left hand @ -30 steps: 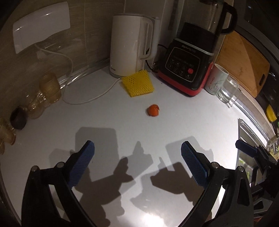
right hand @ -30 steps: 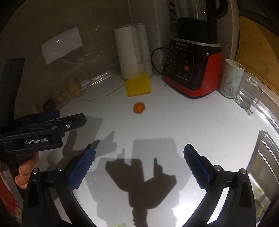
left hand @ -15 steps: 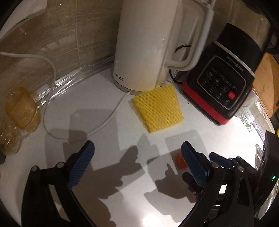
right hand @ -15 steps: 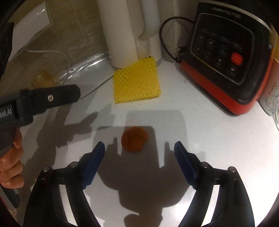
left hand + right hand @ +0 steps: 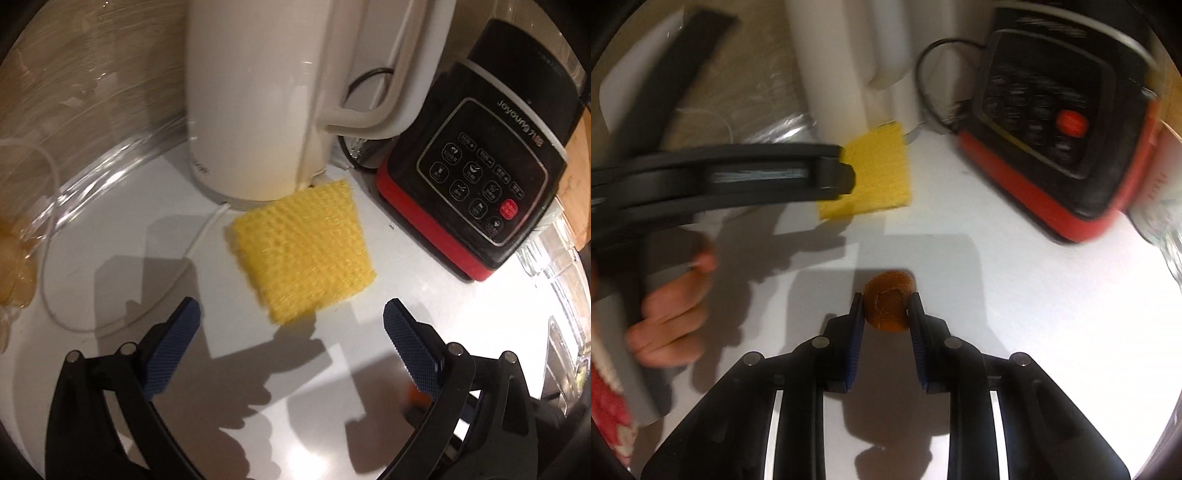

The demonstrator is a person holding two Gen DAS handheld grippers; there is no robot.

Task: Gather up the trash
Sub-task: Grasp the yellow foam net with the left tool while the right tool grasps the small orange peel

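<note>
Orange peel scrap [image 5: 886,306] sitting clamped between the blue pads [image 5: 856,332] of the right tongs [image 5: 885,308], resting on the white counter [image 5: 1015,314]. Left tongs [image 5: 291,321] gaping wide apart, gripping nothing, hovering just short of the yellow foam net [image 5: 303,251], which is lying flat straight ahead between the spread tips (far edge touching the white kettle [image 5: 258,99]). Standing ahead and right of both tongs: the black-and-red blender base [image 5: 480,184]. Reaching in at the left of the right-wrist view, blurred: the left tool and the hand [image 5: 668,314] holding it.
</note>
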